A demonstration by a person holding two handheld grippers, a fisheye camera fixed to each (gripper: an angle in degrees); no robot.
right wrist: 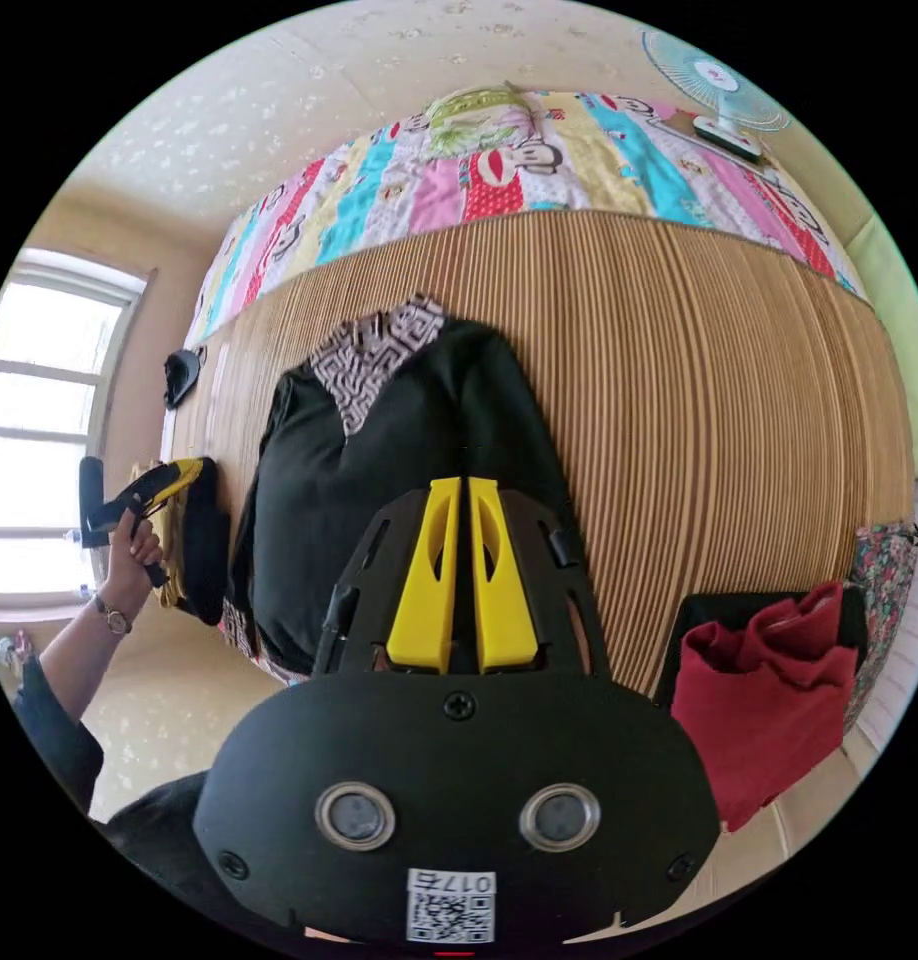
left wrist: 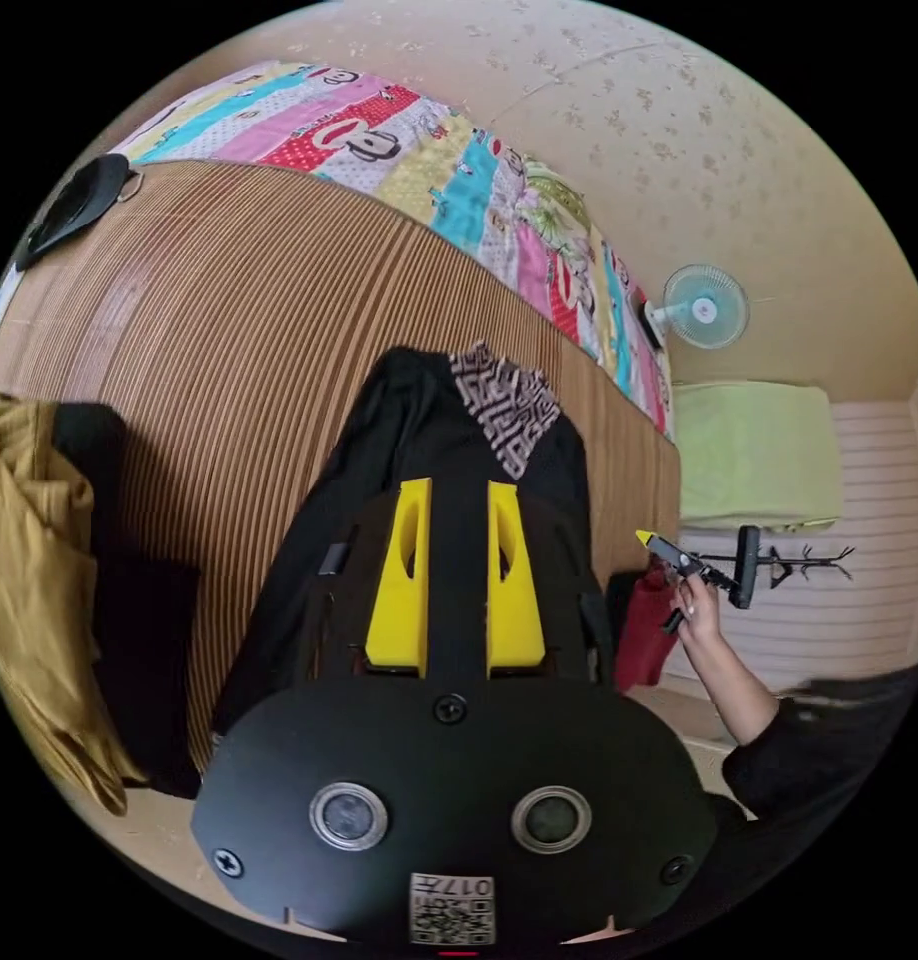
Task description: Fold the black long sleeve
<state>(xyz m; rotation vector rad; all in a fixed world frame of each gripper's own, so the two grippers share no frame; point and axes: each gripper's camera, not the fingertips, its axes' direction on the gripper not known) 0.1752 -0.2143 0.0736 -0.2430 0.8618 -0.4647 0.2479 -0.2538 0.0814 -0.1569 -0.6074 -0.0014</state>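
The black long sleeve (left wrist: 419, 440) lies spread on a brown striped mat (left wrist: 259, 320), a black-and-white patterned panel (left wrist: 504, 405) at its neck. In the right gripper view the same black long sleeve (right wrist: 379, 470) looks narrow, with a patterned hem (right wrist: 241, 630) at its near end. My left gripper (left wrist: 457, 490) hovers over it, jaws parted, nothing between them. My right gripper (right wrist: 460, 485) is above the garment's right side, its yellow jaws closed together on nothing. A hand holds each gripper in the air: the right gripper (left wrist: 664, 545) off the mat's corner, the left gripper (right wrist: 164, 482) beside the mustard pile.
Mustard clothes (left wrist: 29, 560) and a dark garment (left wrist: 129, 620) lie left of the shirt. A red garment (right wrist: 769, 680) hangs over the mat's edge at the right. A colourful quilt (right wrist: 499, 170), a fan (left wrist: 704, 308) and a black item (left wrist: 79, 200) lie beyond; a window (right wrist: 39, 430) stands at the left.
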